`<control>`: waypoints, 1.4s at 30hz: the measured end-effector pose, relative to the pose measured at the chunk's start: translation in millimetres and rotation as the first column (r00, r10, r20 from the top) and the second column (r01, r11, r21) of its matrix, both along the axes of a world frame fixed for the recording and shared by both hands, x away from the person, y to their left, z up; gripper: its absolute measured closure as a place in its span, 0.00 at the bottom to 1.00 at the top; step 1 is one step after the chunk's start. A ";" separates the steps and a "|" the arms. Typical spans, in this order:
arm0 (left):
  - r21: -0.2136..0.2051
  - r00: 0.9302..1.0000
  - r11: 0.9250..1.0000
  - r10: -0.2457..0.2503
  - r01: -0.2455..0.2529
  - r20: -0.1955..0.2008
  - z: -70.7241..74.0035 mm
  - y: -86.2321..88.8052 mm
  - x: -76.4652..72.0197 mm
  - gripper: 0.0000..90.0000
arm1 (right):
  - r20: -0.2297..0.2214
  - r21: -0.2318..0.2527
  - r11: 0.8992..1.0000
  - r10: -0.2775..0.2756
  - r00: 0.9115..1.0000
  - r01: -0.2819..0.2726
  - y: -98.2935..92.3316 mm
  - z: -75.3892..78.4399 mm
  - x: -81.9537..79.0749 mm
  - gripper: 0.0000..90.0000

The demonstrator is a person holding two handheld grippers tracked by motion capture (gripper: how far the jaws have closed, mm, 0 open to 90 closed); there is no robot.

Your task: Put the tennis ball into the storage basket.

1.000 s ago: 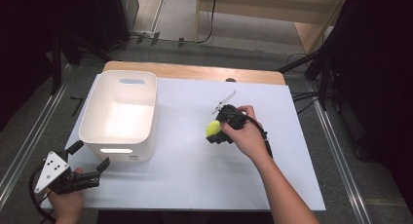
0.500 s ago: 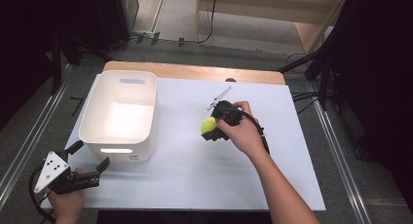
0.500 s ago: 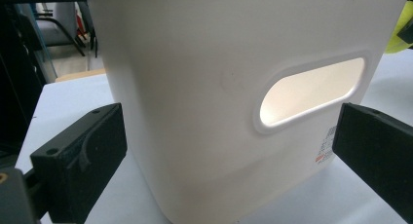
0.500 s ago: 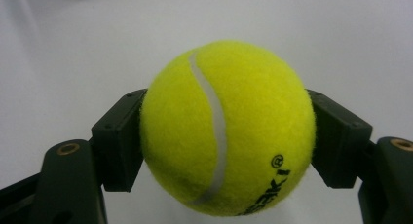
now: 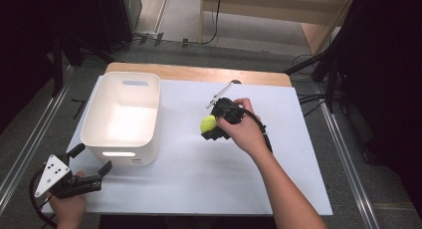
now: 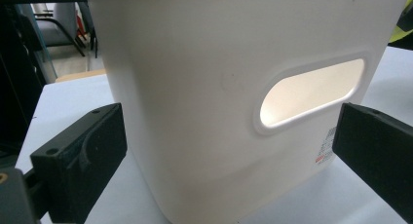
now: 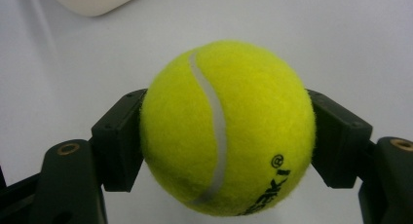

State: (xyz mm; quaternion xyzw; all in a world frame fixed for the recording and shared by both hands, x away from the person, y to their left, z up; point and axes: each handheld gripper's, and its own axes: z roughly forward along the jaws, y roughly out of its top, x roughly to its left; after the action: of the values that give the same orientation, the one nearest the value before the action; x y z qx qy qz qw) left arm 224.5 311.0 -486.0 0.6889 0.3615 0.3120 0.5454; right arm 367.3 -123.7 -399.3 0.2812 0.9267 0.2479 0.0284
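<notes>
- Right gripper: held in the person's right hand over the middle of the table; jaws point toward the person's left and are clamped on a round object, one pad pressed against each side.
- Right forearm: enters from the bottom edge and runs diagonally up to the hand.
- Left gripper: held in the left hand at the near left corner; jaws spread wide, nothing gripped.
- Left gripper's grey three-cornered plate faces upward.
</notes>
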 end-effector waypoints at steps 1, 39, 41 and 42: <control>0.000 1.000 1.000 0.000 0.000 -0.001 0.0 0.0 -0.1 0.00 | 0.005 0.008 1.000 0.003 1.000 -0.003 0.8 0.5 0.6 0.27; -0.007 1.000 1.000 -0.002 0.002 -0.004 0.0 0.1 1.0 0.00 | 0.006 0.019 0.995 0.102 0.995 -0.102 45.8 28.5 11.5 0.27; -0.007 1.000 1.000 0.000 0.000 -0.007 0.0 -0.2 0.9 0.00 | 0.012 0.023 0.993 0.112 0.994 -0.112 48.8 30.1 12.0 0.27; -0.006 1.000 1.000 0.001 -0.001 -0.007 0.0 -0.4 0.9 0.00 | 0.016 0.023 0.992 0.122 0.992 -0.122 50.8 30.9 12.4 0.27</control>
State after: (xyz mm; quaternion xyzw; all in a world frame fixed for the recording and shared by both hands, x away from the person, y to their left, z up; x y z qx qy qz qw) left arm 225.4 310.6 -486.0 0.6881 0.3648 0.3088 0.5459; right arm 379.7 -72.9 -368.4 0.2226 0.9388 0.2624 0.0167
